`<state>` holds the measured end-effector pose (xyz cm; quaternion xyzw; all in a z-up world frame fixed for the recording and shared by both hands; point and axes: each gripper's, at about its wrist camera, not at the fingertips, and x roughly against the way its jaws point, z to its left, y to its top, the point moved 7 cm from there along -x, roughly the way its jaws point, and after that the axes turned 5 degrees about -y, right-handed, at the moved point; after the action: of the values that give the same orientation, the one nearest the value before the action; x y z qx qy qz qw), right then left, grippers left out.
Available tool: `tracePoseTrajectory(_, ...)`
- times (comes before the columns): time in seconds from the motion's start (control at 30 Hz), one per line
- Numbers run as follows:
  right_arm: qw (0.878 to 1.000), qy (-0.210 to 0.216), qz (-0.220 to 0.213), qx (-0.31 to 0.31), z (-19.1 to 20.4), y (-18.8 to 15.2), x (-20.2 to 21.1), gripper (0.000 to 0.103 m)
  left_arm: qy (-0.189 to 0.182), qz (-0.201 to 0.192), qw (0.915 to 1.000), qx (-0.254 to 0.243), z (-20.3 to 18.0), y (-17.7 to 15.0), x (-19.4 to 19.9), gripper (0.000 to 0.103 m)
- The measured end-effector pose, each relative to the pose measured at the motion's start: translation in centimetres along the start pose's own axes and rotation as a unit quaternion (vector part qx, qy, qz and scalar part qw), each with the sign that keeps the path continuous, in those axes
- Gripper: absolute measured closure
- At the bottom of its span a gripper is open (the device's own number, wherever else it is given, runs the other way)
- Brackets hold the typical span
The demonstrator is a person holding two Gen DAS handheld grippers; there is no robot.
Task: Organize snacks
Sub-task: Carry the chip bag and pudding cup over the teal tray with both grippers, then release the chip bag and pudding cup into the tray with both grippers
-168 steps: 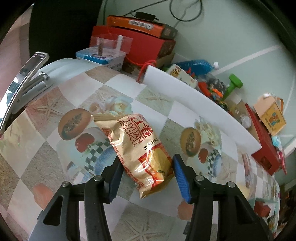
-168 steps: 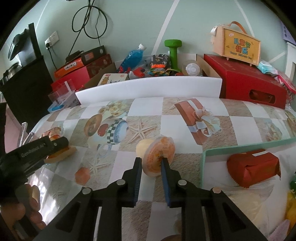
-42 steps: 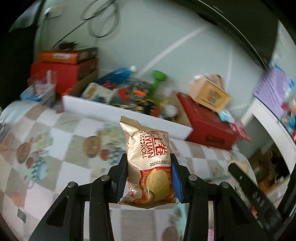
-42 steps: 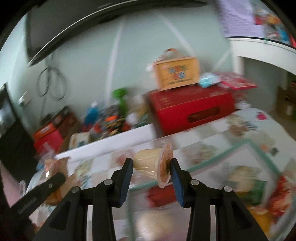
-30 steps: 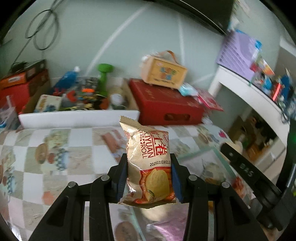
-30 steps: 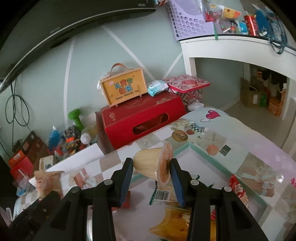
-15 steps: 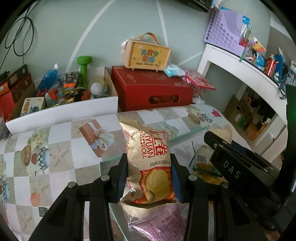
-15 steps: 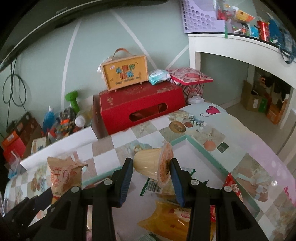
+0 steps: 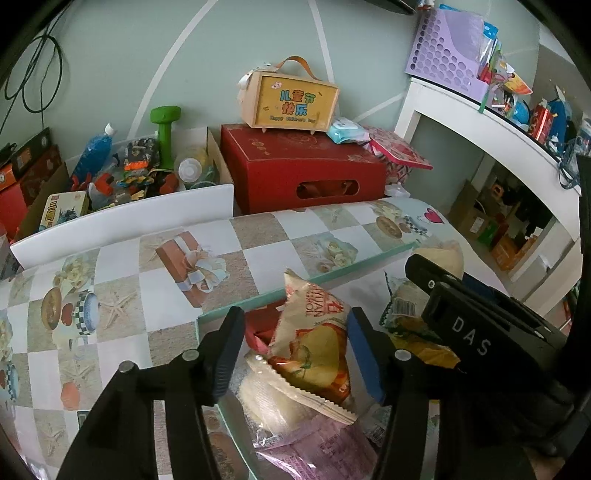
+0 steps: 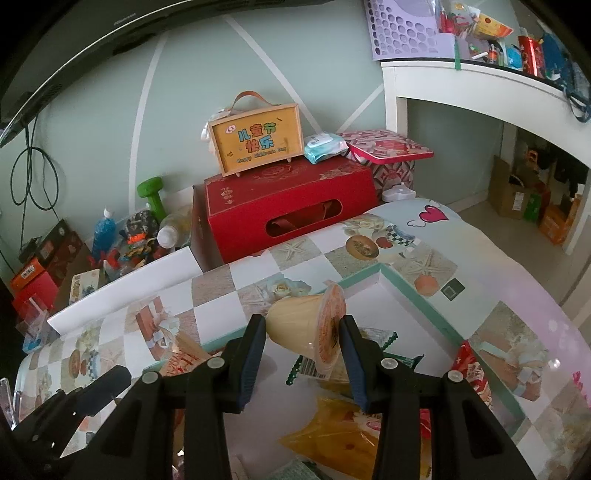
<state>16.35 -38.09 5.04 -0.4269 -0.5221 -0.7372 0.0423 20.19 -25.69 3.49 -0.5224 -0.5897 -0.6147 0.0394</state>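
Below, two grippers work over one teal-rimmed tray [image 10: 413,291] set on the checkered surface [image 9: 122,280]. Left gripper [image 9: 295,350]: jaws spread wide, both pads clear of the single gold egg-roll packet [image 9: 312,332], which lies tilted between them inside the tray, resting on a pale wafer packet [image 9: 273,398] and, nearer still, one pink packet [image 9: 325,446]. One red packet [image 9: 258,328] shows just left of the egg-roll packet, against the tray's far-left corner.

Right gripper [image 10: 303,350]: jaws narrowed around one pudding cup [image 10: 306,325], held on its side with the orange foil lid facing right; the right pad touches the lid, while contact at the left pad cannot be told for certain. The cup hangs above the tray's far part. Beneath it lie one green-edged packet with a barcode [image 10: 314,365] and one orange-yellow packet [image 10: 340,439]; one red packet [image 10: 472,365] lies at the tray's right side.

Far of the surface, counted: one white board [image 9: 122,218], one red gift box [image 9: 306,173] carrying one yellow case with a strap handle [image 9: 291,99], one green dumbbell [image 9: 164,129], one blue bottle [image 9: 94,151]. At far right, one white shelf [image 10: 480,81] bears one lilac perforated basket [image 10: 410,29].
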Motion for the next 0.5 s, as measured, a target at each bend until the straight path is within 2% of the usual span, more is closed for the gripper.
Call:
tracePoseTrajectory(0.03,1.0,0.001,-0.002,-0.002,0.0,0.0,0.0,0.058,0.003,-0.002,1.0,0.002,0.2,0.0,0.1,0.036)
tracePoseTrajectory(0.07,1.0,0.0,-0.003,-0.004,0.0,0.1,0.1,0.052,0.005,-0.003,1.0,0.004,0.3,0.1,0.2,0.034)
tracePoseTrajectory(0.1,1.0,-0.003,-0.003,-0.006,-0.1,0.1,0.1,0.041,0.005,-0.005,1.0,0.007,0.5,0.1,0.3,0.034)
tracePoseTrajectory(0.13,1.0,-0.004,-0.004,-0.007,-0.1,0.2,0.1,0.039,0.006,-0.005,0.9999,0.009,0.6,0.1,0.4,0.034)
tracePoseTrajectory(0.3,1.0,-0.001,-0.002,-0.009,-0.1,0.2,0.0,0.038,0.017,-0.008,0.9997,0.017,1.3,0.3,0.6,0.034)
tracePoseTrajectory(0.43,1.0,-0.008,0.005,-0.002,0.0,0.0,-0.3,0.03,0.023,-0.012,0.9992,0.032,2.1,0.4,0.7,0.032)
tracePoseTrajectory(0.5,1.0,-0.011,0.008,0.003,0.1,-0.1,-0.5,0.028,0.027,-0.017,0.9987,0.04,2.7,0.5,0.9,0.028)
